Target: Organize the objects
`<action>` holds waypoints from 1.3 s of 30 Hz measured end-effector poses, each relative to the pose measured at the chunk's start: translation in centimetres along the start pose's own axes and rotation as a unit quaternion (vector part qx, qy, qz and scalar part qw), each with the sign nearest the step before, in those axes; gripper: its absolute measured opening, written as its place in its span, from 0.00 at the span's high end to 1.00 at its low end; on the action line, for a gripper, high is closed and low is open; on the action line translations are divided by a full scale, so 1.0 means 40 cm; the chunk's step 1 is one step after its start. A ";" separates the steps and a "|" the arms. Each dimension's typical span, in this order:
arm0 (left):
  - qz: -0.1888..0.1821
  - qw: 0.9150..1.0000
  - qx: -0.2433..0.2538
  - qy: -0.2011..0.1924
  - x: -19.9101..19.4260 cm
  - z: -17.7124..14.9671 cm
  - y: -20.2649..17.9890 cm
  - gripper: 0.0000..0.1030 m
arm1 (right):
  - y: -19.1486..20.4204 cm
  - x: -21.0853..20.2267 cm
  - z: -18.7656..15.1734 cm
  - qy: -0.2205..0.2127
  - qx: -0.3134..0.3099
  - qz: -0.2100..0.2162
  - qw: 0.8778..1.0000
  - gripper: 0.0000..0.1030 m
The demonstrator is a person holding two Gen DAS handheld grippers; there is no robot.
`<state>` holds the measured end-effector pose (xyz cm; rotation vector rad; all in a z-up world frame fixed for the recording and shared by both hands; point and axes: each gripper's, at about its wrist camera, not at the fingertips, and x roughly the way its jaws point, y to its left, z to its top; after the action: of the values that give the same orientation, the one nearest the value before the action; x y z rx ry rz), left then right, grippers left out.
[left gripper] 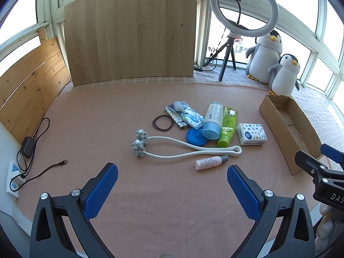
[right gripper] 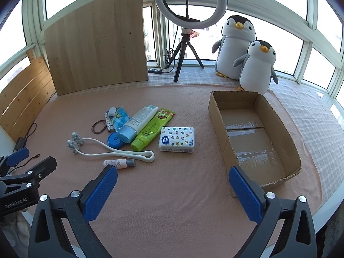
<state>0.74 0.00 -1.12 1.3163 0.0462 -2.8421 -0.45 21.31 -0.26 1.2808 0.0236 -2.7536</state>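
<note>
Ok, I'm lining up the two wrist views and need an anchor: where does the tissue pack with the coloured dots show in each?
Left wrist view: the tissue pack lies right of centre, just right of the green tube.
Right wrist view: the tissue pack lies at centre, again right of the green tube.
Shared landmark: the cardboard box, further right in both.
</note>
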 end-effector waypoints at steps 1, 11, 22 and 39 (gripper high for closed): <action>0.000 1.000 0.000 0.000 0.000 0.000 0.000 0.00 | 0.000 0.001 0.000 0.001 0.000 0.000 1.000 0.01; 0.000 1.000 0.005 0.003 0.016 0.013 -0.003 0.00 | -0.004 0.011 0.001 0.004 0.004 0.001 1.000 0.01; -0.005 1.000 0.013 0.020 0.069 0.022 -0.011 0.00 | -0.024 0.029 0.004 0.014 0.013 -0.001 1.000 0.01; -0.018 0.998 0.039 0.048 0.200 0.037 -0.033 0.01 | -0.068 0.050 -0.010 0.032 0.036 -0.001 0.999 0.01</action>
<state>-5.59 1.29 -6.23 1.4823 -0.0420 -2.8362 -1.70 23.88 -2.14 1.3861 -0.0700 -2.7379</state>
